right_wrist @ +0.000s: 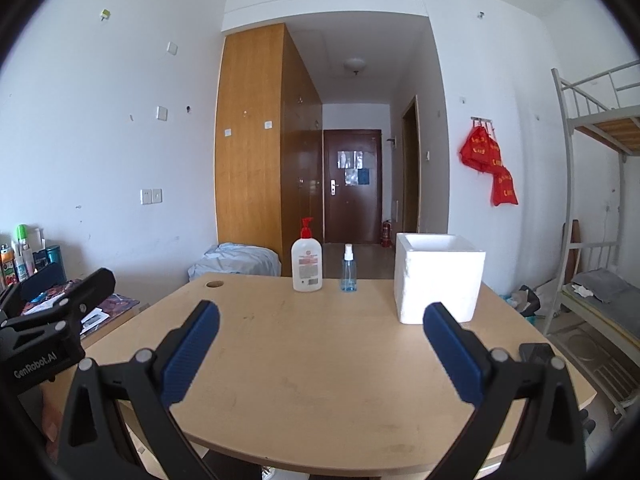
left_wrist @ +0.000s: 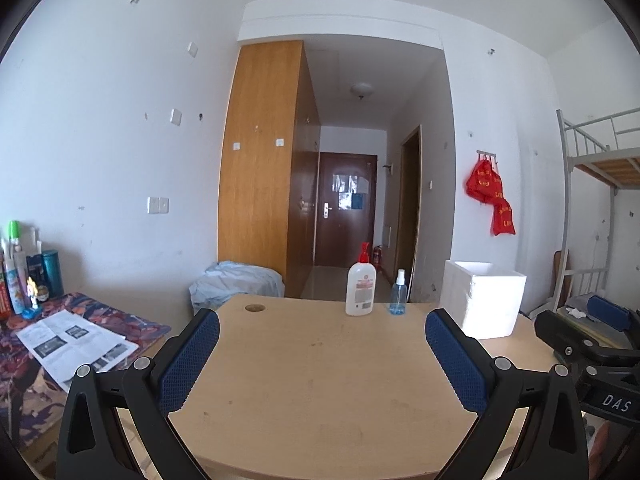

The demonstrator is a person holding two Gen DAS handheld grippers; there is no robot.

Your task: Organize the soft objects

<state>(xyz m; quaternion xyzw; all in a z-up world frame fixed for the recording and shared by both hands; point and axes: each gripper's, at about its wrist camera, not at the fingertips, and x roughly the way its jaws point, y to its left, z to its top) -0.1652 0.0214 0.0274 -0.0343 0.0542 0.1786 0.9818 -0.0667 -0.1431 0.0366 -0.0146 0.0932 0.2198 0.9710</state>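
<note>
Hovering over the near table (left_wrist: 320, 380), the left gripper (left_wrist: 322, 354) and right gripper (right_wrist: 320, 350) gape empty; the white foam box (right_wrist: 438, 276) stands far right, well beyond the fingers.

The right gripper (right_wrist: 320, 344) hangs with jaws wide apart above the worktop (right_wrist: 320, 380); a white foam box (right_wrist: 438, 280) stands near its far right edge.

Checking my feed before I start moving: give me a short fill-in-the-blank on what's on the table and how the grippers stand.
1. The pump bottle has a ____ pump top.
2. The small spray bottle stands between the pump bottle and the white ____.
3. The left gripper and the right gripper both have their jaws ____.
4. All three items stand on the wooden ____.

Missing words: red; foam box; open; table
</note>
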